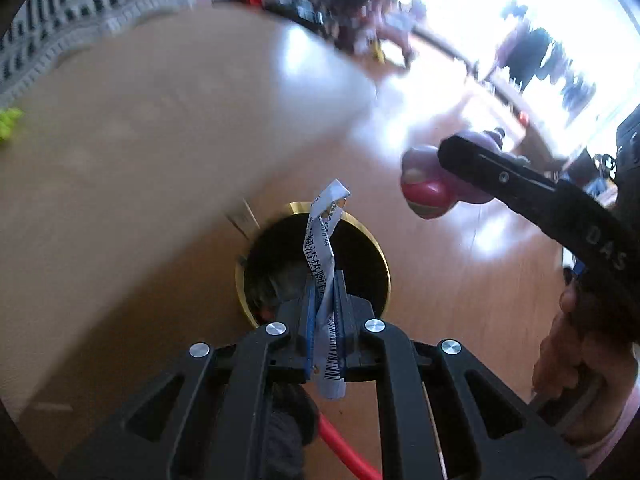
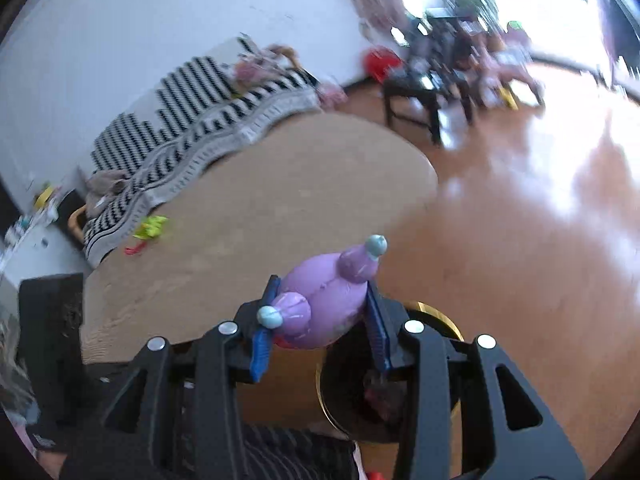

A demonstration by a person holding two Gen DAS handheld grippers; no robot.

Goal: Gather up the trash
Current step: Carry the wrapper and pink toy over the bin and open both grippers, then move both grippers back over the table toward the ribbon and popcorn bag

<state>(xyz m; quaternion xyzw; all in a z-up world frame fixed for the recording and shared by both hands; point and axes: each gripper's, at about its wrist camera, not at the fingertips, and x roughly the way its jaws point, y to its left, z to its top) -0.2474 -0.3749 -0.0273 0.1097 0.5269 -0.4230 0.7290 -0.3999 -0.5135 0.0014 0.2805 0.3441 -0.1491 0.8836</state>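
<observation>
The bin (image 1: 316, 260), dark inside with a gold rim, stands on the wooden floor (image 1: 460, 300) just beside the edge of the pale round counter (image 1: 160, 160). Left gripper (image 1: 325, 312) hangs directly over the bin's mouth, its jaws clenched tight on a twisted strip of white paper wrapper (image 1: 326, 264) with printing and a barcode; the strip's free end sticks up past the jaw tips, above the far rim of the bin. Right gripper (image 2: 320, 312) is above and to the right of the bin as seen from the left wrist, its jaws grasping a purple toy (image 2: 324, 300) across the body. The toy has two purple knobs tipped with pale blue and a red patch on its underside; in the right wrist view it sits over the bin's near rim, with the bin (image 2: 440, 316) showing below and behind it. A hand (image 1: 576, 352) grips the right tool's handle to the right of the bin. On the counter, well away from the bin, lie a yellow-green scrap (image 2: 152, 227) and a small red scrap (image 2: 134, 249). Beyond the counter, on the far side from the bin, a black-and-white striped sofa (image 2: 188, 120) stands against a white wall (image 2: 160, 20). Background blurred.
</observation>
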